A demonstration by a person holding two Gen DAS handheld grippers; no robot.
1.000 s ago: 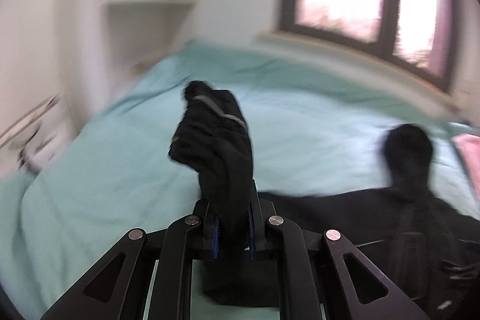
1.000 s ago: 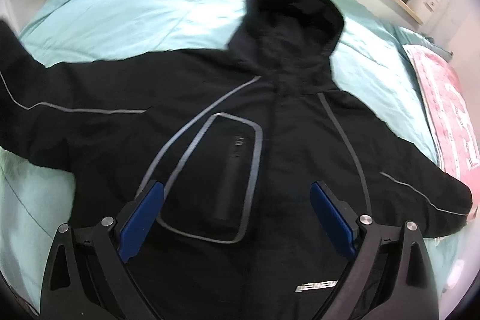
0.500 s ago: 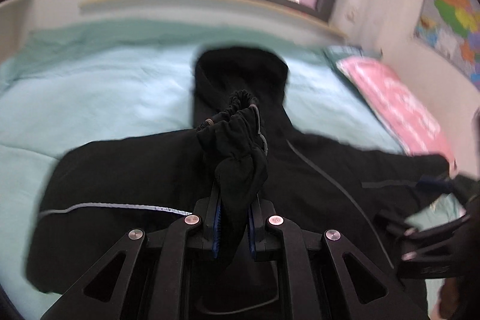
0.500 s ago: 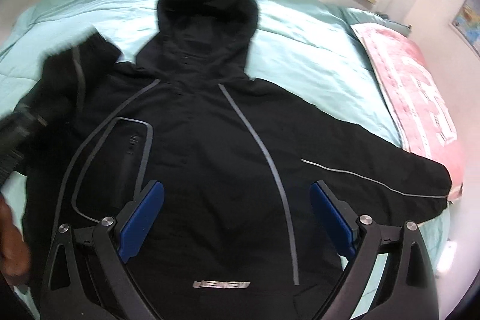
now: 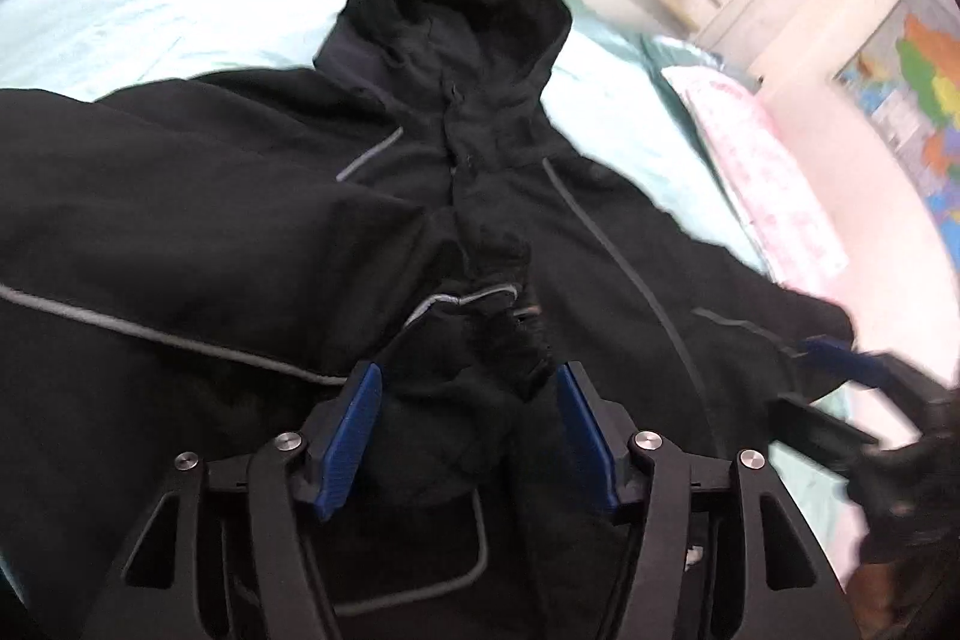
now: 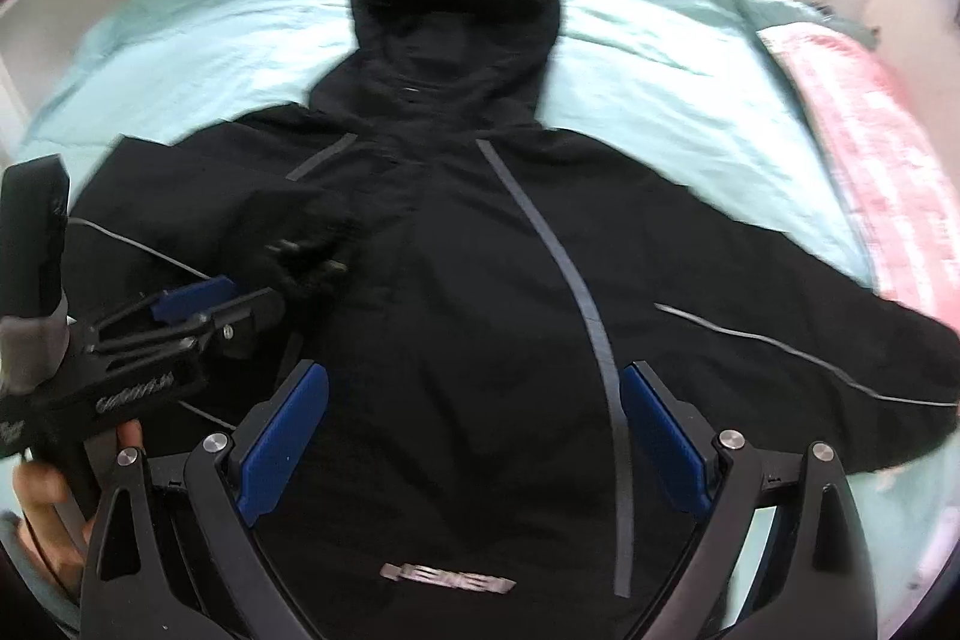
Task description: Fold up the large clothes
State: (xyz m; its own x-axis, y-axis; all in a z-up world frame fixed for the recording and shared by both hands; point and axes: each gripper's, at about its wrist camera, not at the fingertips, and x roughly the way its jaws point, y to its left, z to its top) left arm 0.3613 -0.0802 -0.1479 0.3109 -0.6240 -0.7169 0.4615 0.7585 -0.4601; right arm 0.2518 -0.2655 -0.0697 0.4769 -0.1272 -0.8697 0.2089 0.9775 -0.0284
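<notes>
Carried across onto the jacket (image 5: 600, 244) chest, the sleeve cuff (image 5: 480, 334) lies between the opening left gripper (image 5: 468, 418) pads; withdraw straight back, right gripper (image 6: 474, 436) open and empty.

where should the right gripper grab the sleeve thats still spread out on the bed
Probably the cuff end of the outstretched sleeve, coming from the pink-blanket side. It lies flat and extended away from the jacket body, so its tip is free. The right gripper hangs open over the chest.
</notes>
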